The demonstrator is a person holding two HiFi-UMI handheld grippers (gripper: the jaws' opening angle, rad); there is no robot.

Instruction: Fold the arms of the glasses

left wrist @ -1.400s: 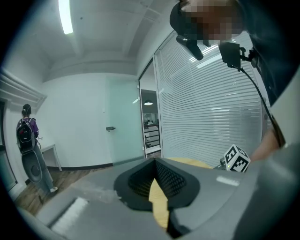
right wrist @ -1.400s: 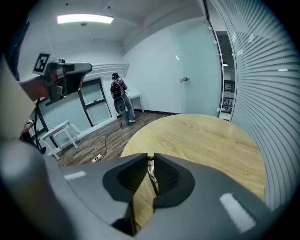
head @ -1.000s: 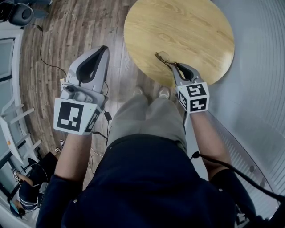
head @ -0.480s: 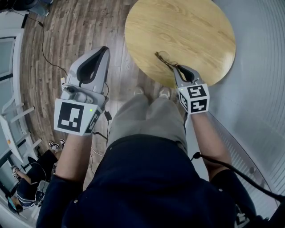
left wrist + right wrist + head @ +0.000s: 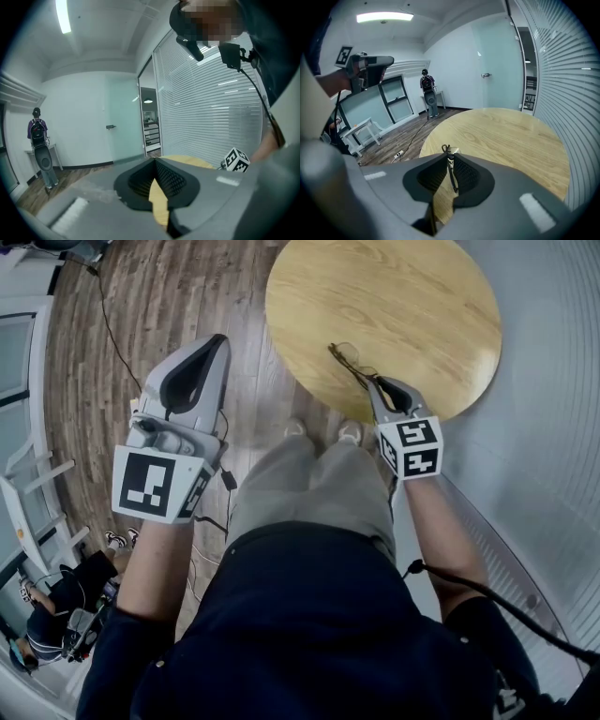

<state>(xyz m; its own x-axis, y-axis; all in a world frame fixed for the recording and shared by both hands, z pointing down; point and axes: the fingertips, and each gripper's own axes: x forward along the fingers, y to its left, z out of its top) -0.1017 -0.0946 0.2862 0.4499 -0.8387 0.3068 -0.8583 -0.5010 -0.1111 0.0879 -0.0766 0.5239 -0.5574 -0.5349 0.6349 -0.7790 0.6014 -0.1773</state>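
Hardly moved since before; kept right gripper (image 5: 369, 380) pinching the glasses (image 5: 344, 356) at the table (image 5: 403, 296) edge, upper right; held left gripper (image 5: 220, 341) pressed together, empty; no folding begun, seemingly.

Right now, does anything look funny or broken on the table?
Nothing looks spilled or broken. The only odd bit: the right hand-held gripper pinches the glasses by one thin arm, near the table's edge, with the frame poking out past its tips.

This is an office meeting room. Slatted blinds (image 5: 567, 79) run right of the right tongs (image 5: 447, 157); a round wooden desk (image 5: 501, 131) lies under them on plank flooring (image 5: 401, 138), with a frosted glass door (image 5: 499, 70) and ceiling strip light (image 5: 384, 17) beyond.
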